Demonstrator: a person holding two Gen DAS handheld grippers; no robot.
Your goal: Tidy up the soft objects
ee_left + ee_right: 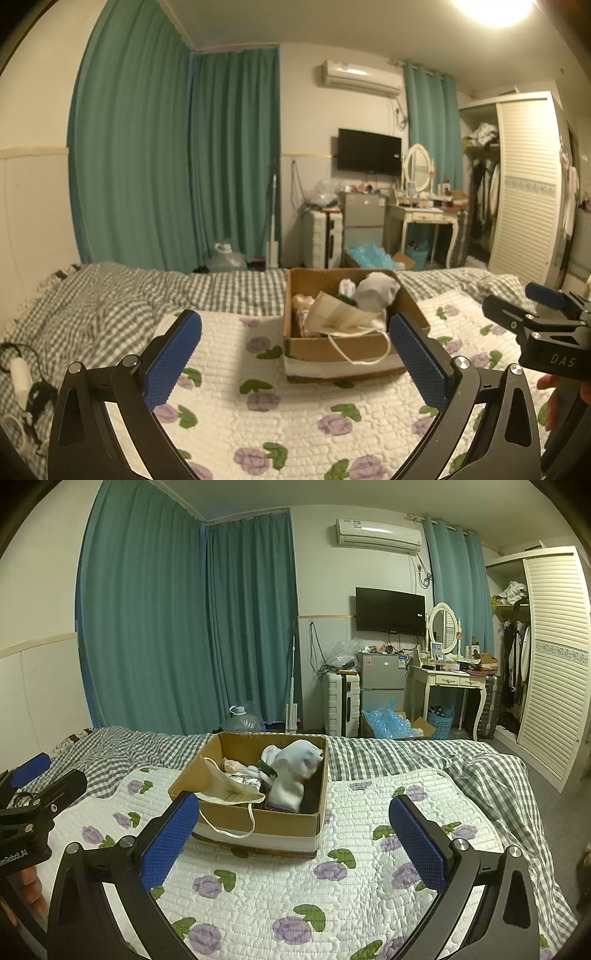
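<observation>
Two readable marks — "DAS" on the right gripper body, right of the cardboard box, and "enRobot.AI", cut off, on the left gripper body.

Left gripper and right gripper both spread wide, empty.

Teal curtains hang behind the bed. A TV is mounted beside a vanity, with a fridge and suitcase below.
</observation>
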